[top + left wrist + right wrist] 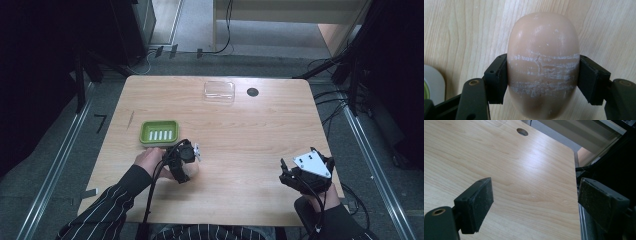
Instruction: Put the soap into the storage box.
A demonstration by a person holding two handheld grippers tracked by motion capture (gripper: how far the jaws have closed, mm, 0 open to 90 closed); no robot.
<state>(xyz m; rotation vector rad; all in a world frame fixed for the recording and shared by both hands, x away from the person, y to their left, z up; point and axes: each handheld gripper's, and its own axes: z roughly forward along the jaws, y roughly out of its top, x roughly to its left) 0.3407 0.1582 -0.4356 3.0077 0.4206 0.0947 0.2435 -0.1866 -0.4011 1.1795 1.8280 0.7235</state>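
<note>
My left gripper (pixel 543 82) clamps a pale oval soap bar (pixel 543 65) across its middle, both pads pressed to its scuffed flanks, above bare wood in the near-left part of the table (pixel 240 150). In the high view this gripper (pixel 189 155) sits just in front of the green soap dish (pixel 159 133), whose near rim lies close beside my left hand (pixel 148 160). My right gripper (pixel 534 202) has its jaws spread wide with nothing between them; in the high view it (pixel 300 172) rests near the table's right edge, close to the front corner. Between the two grippers the wood lies open. Farther off, a clear lid (pixel 219 92) and a round hole (pixel 252 92) sit near the far edge.
</note>
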